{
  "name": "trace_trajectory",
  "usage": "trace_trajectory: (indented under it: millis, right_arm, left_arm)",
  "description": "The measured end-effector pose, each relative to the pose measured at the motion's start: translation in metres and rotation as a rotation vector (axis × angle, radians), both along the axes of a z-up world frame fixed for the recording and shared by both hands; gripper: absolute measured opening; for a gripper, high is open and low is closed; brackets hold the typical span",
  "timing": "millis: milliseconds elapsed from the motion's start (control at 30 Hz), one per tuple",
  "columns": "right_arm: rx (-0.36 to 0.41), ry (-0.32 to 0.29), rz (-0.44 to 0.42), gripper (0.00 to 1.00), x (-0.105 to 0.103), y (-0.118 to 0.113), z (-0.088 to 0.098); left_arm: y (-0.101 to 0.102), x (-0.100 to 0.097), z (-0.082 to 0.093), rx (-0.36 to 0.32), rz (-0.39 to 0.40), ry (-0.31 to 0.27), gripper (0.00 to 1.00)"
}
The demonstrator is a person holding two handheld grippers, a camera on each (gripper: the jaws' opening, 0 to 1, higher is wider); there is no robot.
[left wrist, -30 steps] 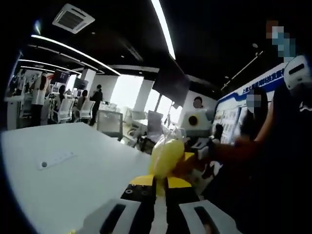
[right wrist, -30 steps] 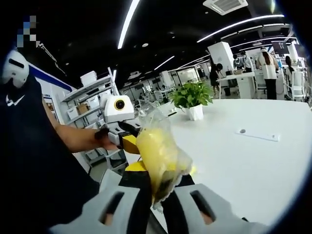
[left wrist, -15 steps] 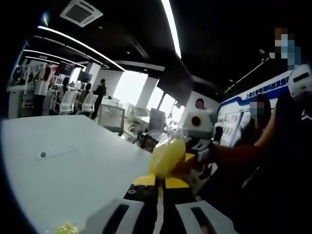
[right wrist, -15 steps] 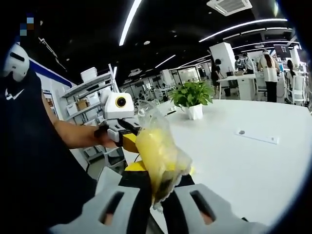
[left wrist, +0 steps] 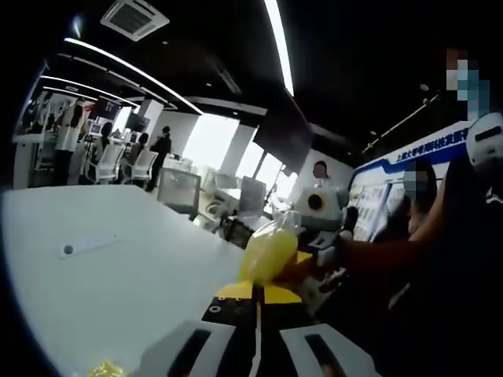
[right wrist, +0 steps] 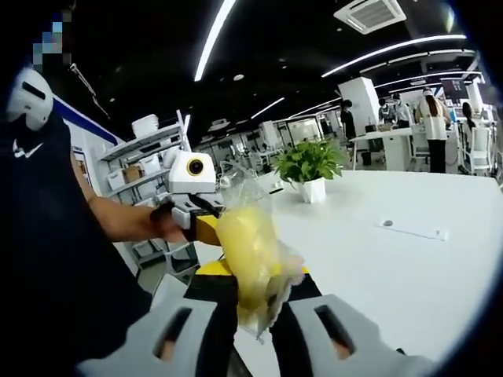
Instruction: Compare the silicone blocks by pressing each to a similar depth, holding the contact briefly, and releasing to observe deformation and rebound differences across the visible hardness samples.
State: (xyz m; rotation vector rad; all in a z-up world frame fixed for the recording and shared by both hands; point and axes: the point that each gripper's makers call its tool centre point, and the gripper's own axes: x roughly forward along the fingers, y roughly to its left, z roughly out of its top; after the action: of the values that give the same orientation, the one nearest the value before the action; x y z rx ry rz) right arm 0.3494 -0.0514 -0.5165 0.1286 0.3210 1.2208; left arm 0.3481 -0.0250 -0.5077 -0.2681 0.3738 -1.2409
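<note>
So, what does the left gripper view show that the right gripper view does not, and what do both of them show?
Left gripper view: a small yellow object lying on the white table near the bottom edge, and a blue and white wall sign.

Right gripper view: a potted green plant on the table, and grey shelving with boxes.

Both views: the yellow block in a clear plastic bag, pinched from opposite ends by the left gripper and the right gripper, a flat white strip on the table, and people at desks far behind.
</note>
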Motion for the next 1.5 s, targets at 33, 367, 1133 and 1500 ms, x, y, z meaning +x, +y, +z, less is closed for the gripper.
trace_trajectory:
  millis: [33, 367, 1133, 1500]
  right_arm:
    - [0.003, -0.011, -0.004, 0.12, 0.001, 0.0, 0.001]
    - [0.027, -0.051, -0.075, 0.32, 0.013, -0.006, 0.002]
    - [0.035, -0.133, -0.385, 0.96, 0.028, -0.093, -0.006]
    - [-0.008, -0.092, -0.551, 0.96, 0.02, -0.143, -0.039]
  left_arm:
    - [0.0, 0.001, 0.001, -0.006, 0.003, 0.003, 0.0]
    - [-0.005, 0.005, 0.011, -0.056, 0.015, 0.02, 0.0]
    - [-0.01, 0.031, -0.012, -0.11, 0.07, 0.13, 0.0]
    - [-0.017, 0.051, -0.052, -0.122, 0.167, 0.218, 0.0]
